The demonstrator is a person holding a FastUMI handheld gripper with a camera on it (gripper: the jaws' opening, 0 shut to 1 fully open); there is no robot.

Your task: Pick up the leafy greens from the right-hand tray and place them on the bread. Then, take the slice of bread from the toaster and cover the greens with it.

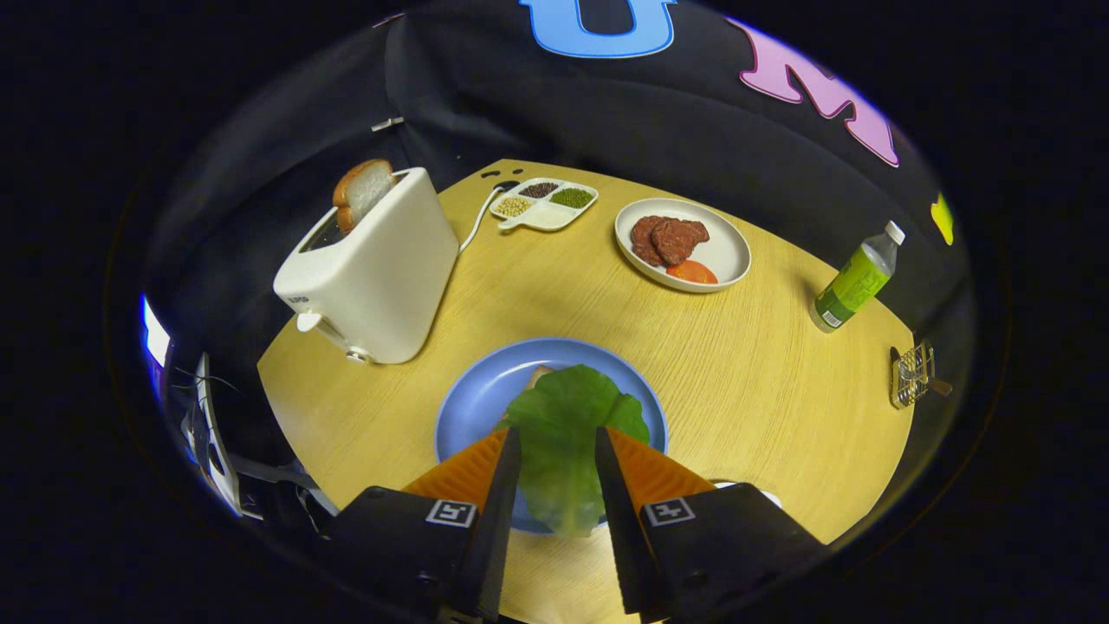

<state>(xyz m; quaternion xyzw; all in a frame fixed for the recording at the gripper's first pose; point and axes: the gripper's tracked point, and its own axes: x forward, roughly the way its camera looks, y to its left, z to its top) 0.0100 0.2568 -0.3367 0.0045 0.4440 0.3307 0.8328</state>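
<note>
Tool [559,446] astride one leaf [567,433], one plate [472,399]

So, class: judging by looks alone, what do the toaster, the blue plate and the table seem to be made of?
Toaster: probably glossy white plastic; smooth rounded shell with soft highlights.
Blue plate: likely ceramic or melamine; even matte-satin colour, raised rim.
Table: wood or wood-look laminate; fine pale grain lines, low sheen.
The tool holds the leafy greens between its fingers over that plate.

Greens [563,433] on plate [472,394], toaster [372,269] left.
</note>
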